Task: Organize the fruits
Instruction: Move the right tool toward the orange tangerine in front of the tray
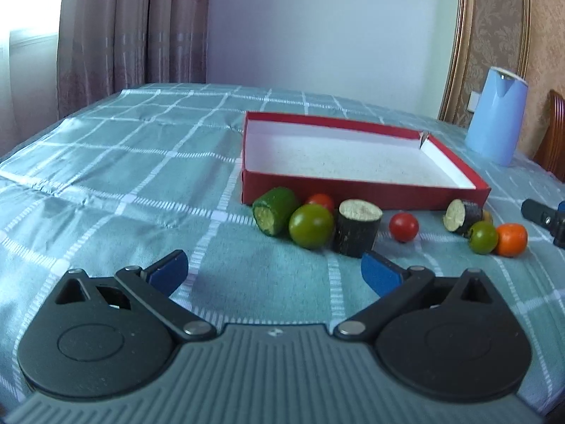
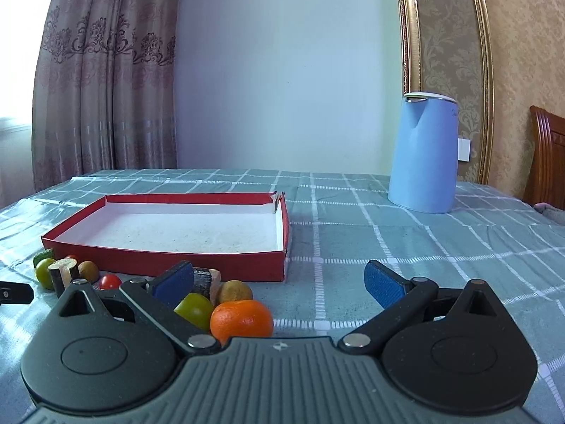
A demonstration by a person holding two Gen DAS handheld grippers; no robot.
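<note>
A shallow red box with a white inside lies empty on the checked cloth; it also shows in the right wrist view. In front of it lie a green cucumber piece, a green tomato, a dark eggplant piece, red tomatoes, a second eggplant piece, another green tomato and an orange. My left gripper is open and empty, just short of the fruits. My right gripper is open and empty, with the orange low between its fingers.
A light blue kettle stands at the back right of the table. A wooden chair is at the far right. Curtains hang behind on the left. The right gripper's tip shows at the left view's right edge.
</note>
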